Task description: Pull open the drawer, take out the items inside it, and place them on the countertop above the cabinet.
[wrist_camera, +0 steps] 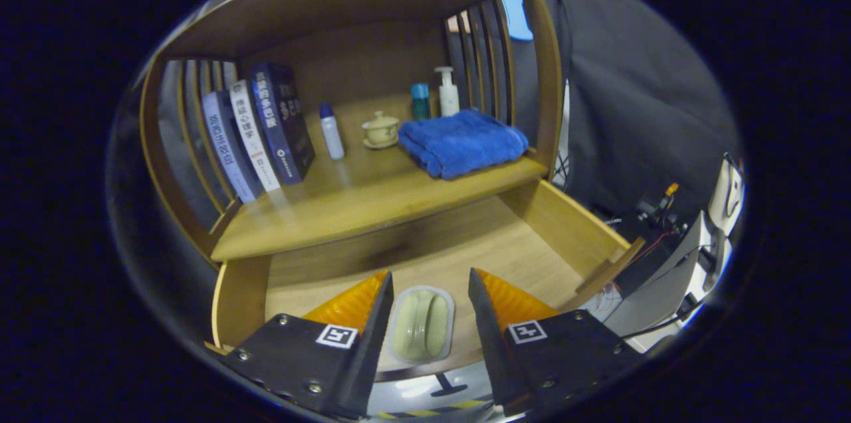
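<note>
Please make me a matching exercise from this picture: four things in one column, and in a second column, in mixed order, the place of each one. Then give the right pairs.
Things:
1. green packet
2. blue towel
3. books
4. lidded cup

Places:
A. leaning at the countertop's slatted left side
B. in the open drawer, between the gripper's open fingers
C. folded on the countertop's right part
D. on a saucer, between a white bottle and the towel

Pairs: 1-B, 2-C, 3-A, 4-D
</note>
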